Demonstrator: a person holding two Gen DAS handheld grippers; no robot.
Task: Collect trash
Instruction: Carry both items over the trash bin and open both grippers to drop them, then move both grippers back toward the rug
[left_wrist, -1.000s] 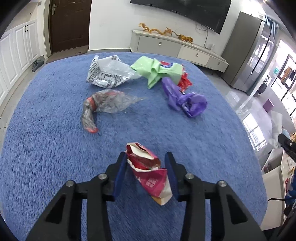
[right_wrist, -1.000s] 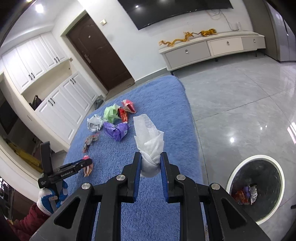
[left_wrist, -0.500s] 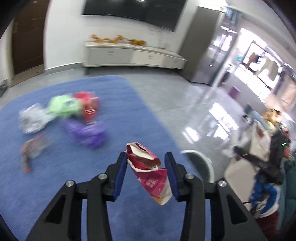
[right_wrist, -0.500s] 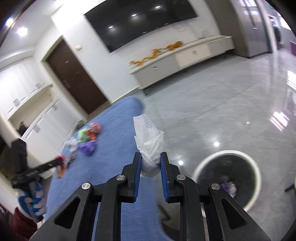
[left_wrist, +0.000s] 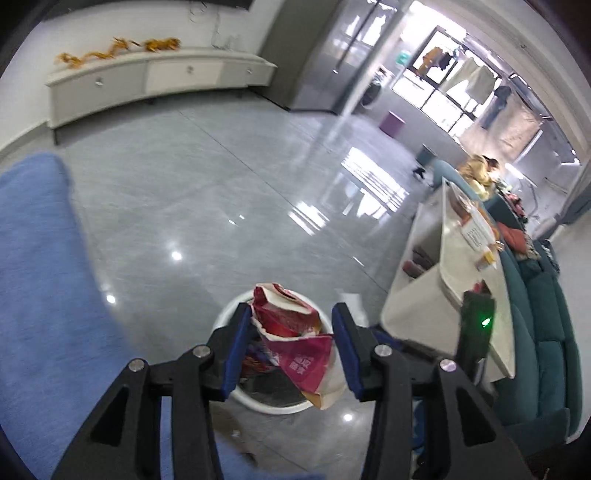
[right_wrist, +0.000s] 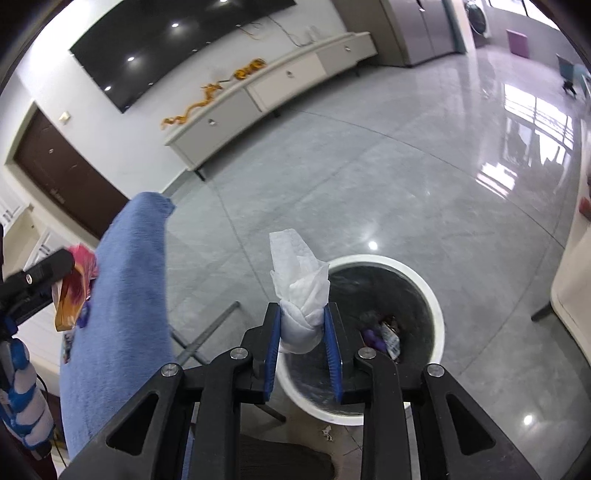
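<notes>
— Trash first: where is it?

— Crumpled red-and-white snack wrapper sits pinched between the blue pads of my left gripper, hanging above the round white-rimmed waste bin on the grey tiled floor.

— And your other claw?

— My right gripper is closed narrowly on a twisted white paper tissue, its loose end sticking up past my fingertips. It hovers by the near rim of that bin, where some wrappers already lie inside.

— Anything beside you?

— The blue fuzzy cloth surface lies to my left.
</notes>
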